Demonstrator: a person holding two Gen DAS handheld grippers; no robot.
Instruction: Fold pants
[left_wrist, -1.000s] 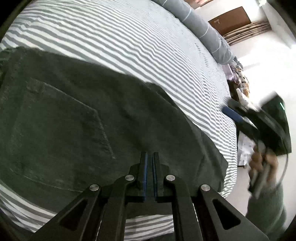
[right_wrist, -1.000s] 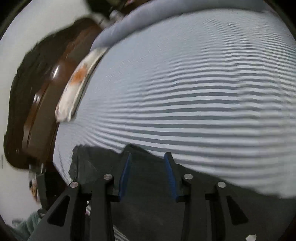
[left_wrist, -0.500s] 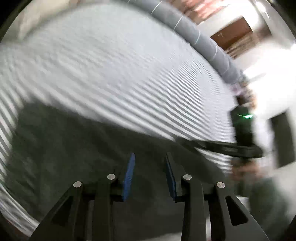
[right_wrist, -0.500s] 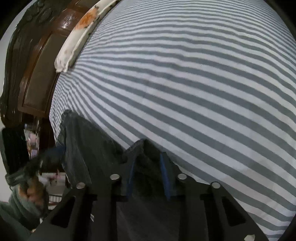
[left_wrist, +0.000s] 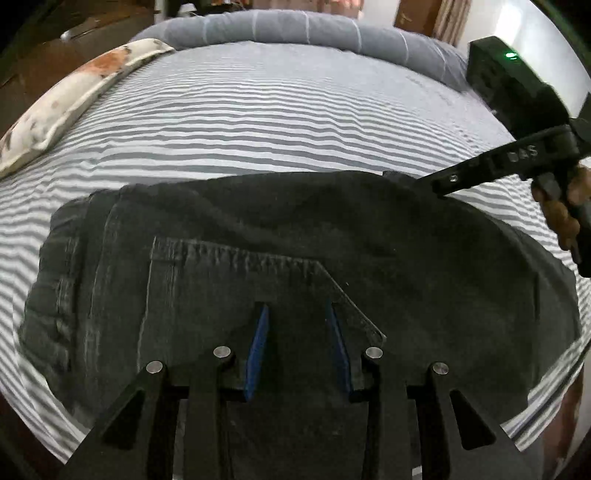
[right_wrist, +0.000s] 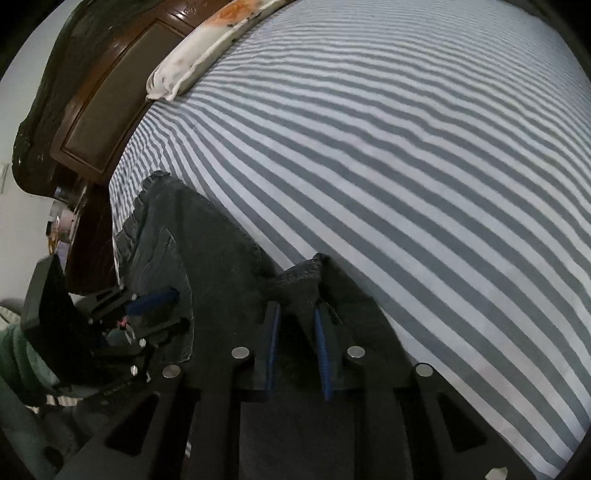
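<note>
Dark grey denim pants (left_wrist: 280, 236) lie folded on the striped bed, back pocket up. My left gripper (left_wrist: 297, 308) is open and empty just above the pocket. In the right wrist view my right gripper (right_wrist: 297, 306) is shut on a bunched corner of the pants (right_wrist: 301, 280) at their far edge. The right gripper also shows in the left wrist view (left_wrist: 391, 174), at the far edge of the pants. The left gripper shows in the right wrist view (right_wrist: 168, 301), open over the pants.
The grey-and-white striped sheet (left_wrist: 280, 122) covers the bed. A floral pillow (left_wrist: 70, 99) lies at the far left and a grey bolster (left_wrist: 303, 31) along the far edge. A dark wooden headboard (right_wrist: 96, 110) stands left of the bed.
My left gripper has opened and swung round to face across the pants. My right gripper has closed on the far corner of the pants.
</note>
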